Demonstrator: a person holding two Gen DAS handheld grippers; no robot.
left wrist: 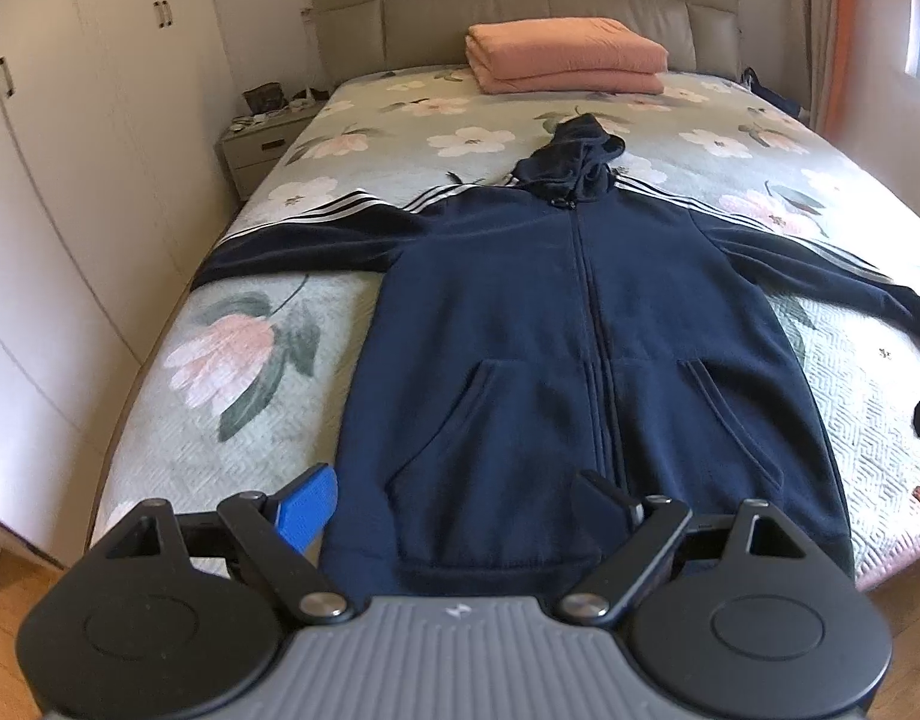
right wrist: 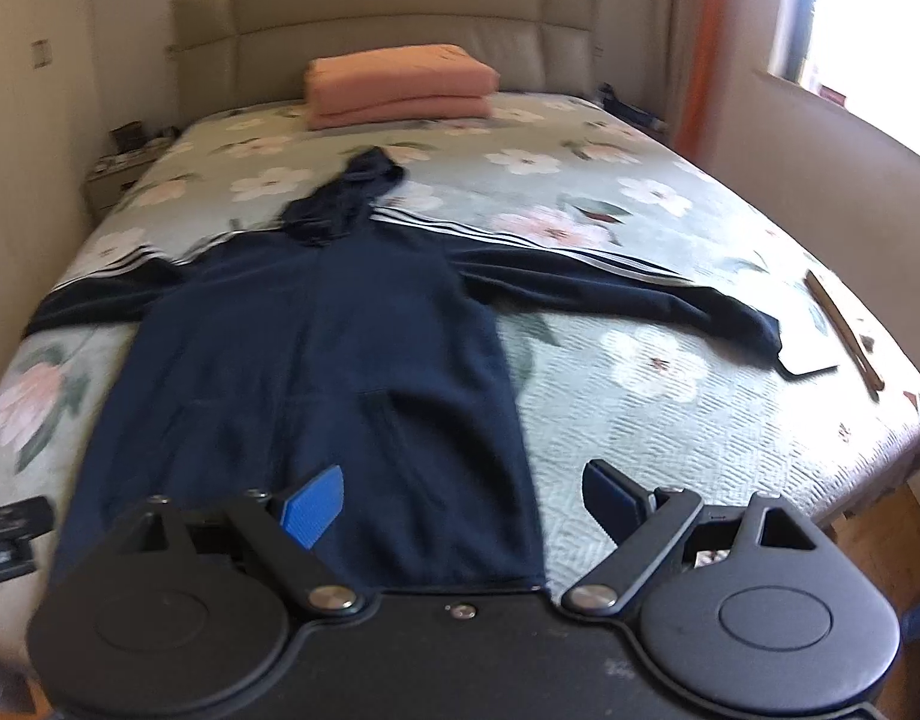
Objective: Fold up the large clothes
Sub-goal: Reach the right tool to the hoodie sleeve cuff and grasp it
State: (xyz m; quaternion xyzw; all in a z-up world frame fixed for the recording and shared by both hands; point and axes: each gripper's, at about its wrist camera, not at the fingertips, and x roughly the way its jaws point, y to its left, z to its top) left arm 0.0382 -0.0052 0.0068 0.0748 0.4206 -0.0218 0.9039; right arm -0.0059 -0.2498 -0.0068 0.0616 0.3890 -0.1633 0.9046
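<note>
While the wide bed with the pale green floral quilt is bearing it, the navy zip-up hoodie with white-striped sleeves is lying flat, arms outspread. The left gripper and right gripper are hovering over its hem, jaws apart, gripping nothing.

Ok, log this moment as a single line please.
stage: pre-grasp | hoodie: flat on bed, zipped, sleeves out | left gripper: open, above hem | right gripper: open, above hem | folded: none
</note>
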